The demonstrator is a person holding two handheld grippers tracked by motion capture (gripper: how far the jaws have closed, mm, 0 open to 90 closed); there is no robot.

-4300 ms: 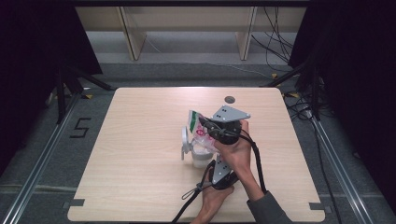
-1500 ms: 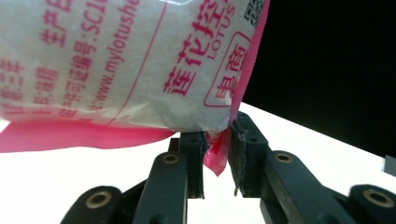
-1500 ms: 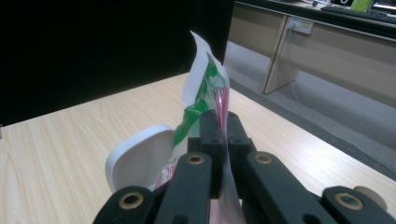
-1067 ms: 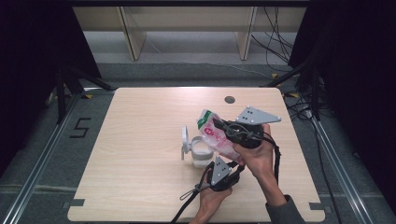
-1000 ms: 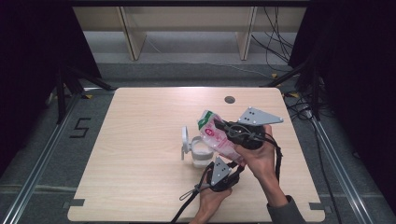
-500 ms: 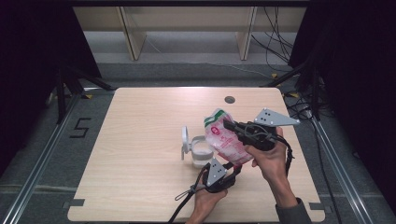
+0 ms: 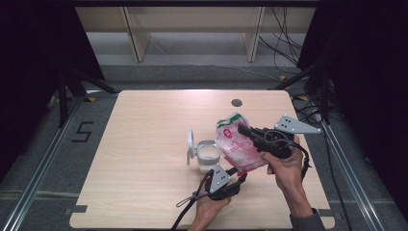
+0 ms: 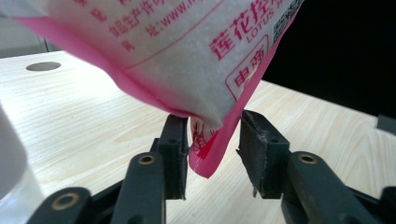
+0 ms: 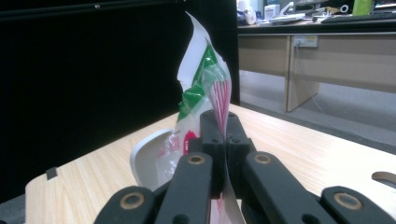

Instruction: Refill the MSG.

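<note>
Pale wooden table with a round grommet hole, set on grey floor among dark curtains. Right gripper clamped tight on a pink-and-white sugar bag, held tilted above the table beside an open jar. Left gripper parted around the bag's bottom corner.

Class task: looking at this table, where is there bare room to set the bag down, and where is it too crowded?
The table is bare across its whole left half, and along the far edge around the round hole. It is crowded near the front right: the open jar, the bag, the left gripper and the right gripper bunch together there.
</note>
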